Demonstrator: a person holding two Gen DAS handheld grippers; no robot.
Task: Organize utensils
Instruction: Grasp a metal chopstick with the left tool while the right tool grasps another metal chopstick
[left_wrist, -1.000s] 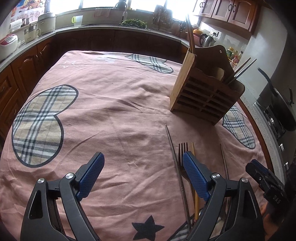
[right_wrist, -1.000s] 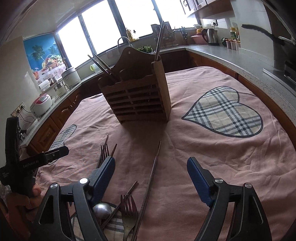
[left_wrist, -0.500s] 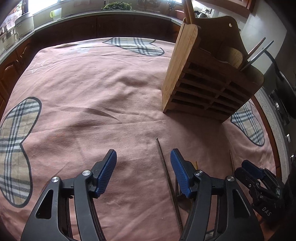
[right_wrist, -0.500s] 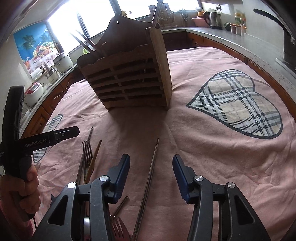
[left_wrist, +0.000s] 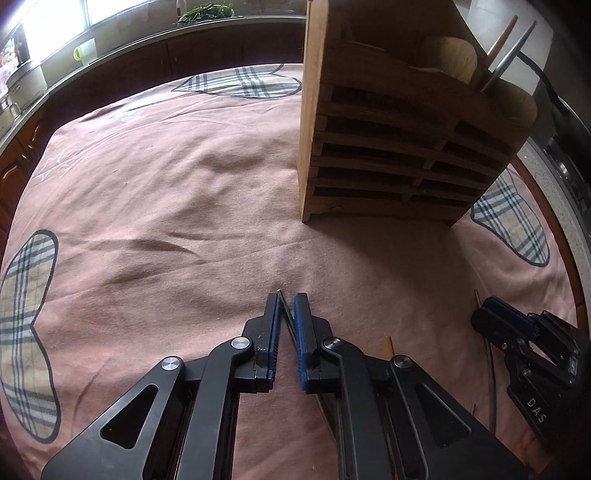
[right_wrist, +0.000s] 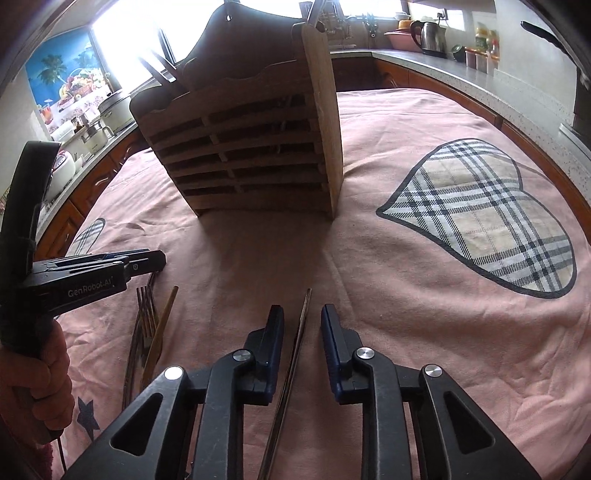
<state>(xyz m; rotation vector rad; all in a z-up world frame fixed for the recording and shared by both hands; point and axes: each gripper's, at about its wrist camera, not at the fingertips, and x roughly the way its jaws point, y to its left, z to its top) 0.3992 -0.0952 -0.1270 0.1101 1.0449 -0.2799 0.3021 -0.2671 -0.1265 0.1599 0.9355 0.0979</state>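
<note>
Left chopstick (left_wrist: 282, 300): a thin metal rod is seen lying on the pink cloth (left_wrist: 155, 192), its long axis running from under the tool toward the wooden holder (left_wrist: 399, 147); only its far tip is shown, the rest being hidden by the tool body
Left gripper (left_wrist: 288, 301): the blue pads (left_wrist: 301, 325) are drawn in to a narrow slit, and the rod's tip is pinched between them
Right chopstick (right_wrist: 299, 332): a second metal rod is laid flat on the cloth in front of the holder (right_wrist: 251, 147), its far end pointed at the holder's right front corner, its near end lost beneath the tool
Right gripper (right_wrist: 302, 314): the pads are set a narrow gap apart with the rod lying between them; neither pad is seen touching it
Loose utensils: a fork (right_wrist: 146, 306) and a wooden chopstick (right_wrist: 162, 325) are laid side by side left of the right gripper, both pointed roughly toward the holder
Holder: it is stood upright on the cloth, slatted front turned to both cameras; chopsticks (left_wrist: 511, 48) are seen sticking up from its top
Left view only: the right gripper (left_wrist: 491, 314) is shown low at the right edge, near the cloth
Right view only: the left gripper (right_wrist: 147, 260) is shown from the side, held in a hand (right_wrist: 40, 387), with the fork and wooden chopstick just beneath it; a plaid heart patch (right_wrist: 480, 218) is shown to the right
</note>
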